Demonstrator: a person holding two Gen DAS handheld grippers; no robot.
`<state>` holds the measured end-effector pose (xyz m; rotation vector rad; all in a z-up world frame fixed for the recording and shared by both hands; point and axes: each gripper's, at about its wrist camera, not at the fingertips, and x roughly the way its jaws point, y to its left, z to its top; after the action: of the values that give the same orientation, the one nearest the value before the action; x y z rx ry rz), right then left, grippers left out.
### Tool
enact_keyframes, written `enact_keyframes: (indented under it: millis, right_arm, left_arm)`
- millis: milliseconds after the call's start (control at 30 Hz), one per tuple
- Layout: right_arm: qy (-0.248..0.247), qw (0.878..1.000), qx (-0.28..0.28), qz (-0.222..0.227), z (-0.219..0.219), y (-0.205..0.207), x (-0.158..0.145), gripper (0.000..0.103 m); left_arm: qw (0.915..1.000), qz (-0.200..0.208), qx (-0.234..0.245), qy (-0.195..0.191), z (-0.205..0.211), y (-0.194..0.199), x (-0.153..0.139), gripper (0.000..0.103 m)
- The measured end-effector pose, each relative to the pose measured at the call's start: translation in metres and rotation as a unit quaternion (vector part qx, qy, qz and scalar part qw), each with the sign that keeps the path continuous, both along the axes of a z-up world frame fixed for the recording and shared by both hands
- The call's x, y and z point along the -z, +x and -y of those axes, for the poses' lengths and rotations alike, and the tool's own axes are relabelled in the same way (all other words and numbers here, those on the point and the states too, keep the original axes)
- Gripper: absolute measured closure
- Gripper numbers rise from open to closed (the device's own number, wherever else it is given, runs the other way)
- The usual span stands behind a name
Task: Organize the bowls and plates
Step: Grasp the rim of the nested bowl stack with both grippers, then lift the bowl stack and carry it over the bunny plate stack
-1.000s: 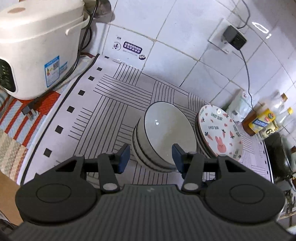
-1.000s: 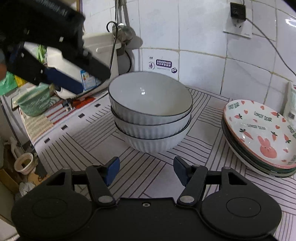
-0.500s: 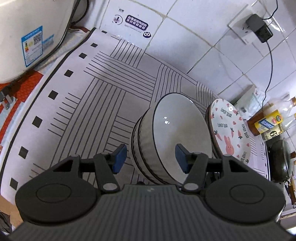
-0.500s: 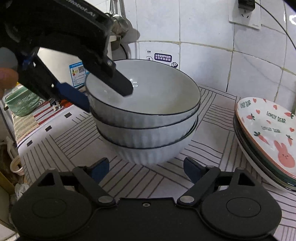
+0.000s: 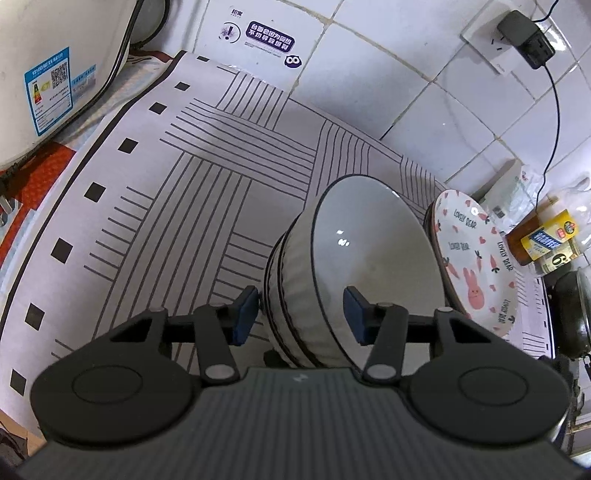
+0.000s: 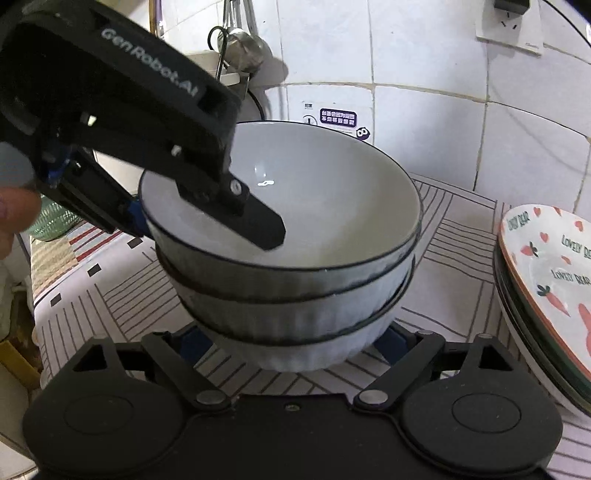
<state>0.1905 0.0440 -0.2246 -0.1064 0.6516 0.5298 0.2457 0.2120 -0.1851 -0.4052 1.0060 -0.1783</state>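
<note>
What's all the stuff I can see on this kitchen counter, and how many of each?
bowls: three, white with dark rims, stacked on the mat
plates: a stack, top one white with pink rabbit and carrots, right of the bowls; count unclear
mat: one, white with black lines, covering the counter
rice cooker: one, white, back left
bottles: a few, yellow labels, far right
charger: one, black, in the wall socket
basket: one, green, far left
left gripper: one, black, blue-padded fingers straddling the top bowl's wall, just been closing
right gripper: one, black, jaws just been opening around the bottom bowl
</note>
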Motion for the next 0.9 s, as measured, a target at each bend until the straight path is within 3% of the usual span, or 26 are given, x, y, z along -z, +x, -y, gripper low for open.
enact_keyframes:
  millis: [300, 500, 900]
  right_arm:
    - [-0.004, 1.0, -0.012, 0.0, -0.001, 0.009, 0.001, 0.004]
    - [-0.01, 1.0, -0.019, 0.0, -0.007, 0.019, 0.001, 0.001]
    - [-0.019, 1.0, -0.024, 0.007, -0.009, 0.014, 0.001, 0.002]
  left_arm:
    - [0.9997, 0.009, -0.016, -0.014, -0.003, -0.002, 0.009, 0.058]
    - [0.999, -0.001, -0.023, -0.039, -0.006, 0.002, 0.017, 0.052]
    - [1.0, 0.0, 0.004, -0.007, 0.003, -0.006, 0.009, 0.052]
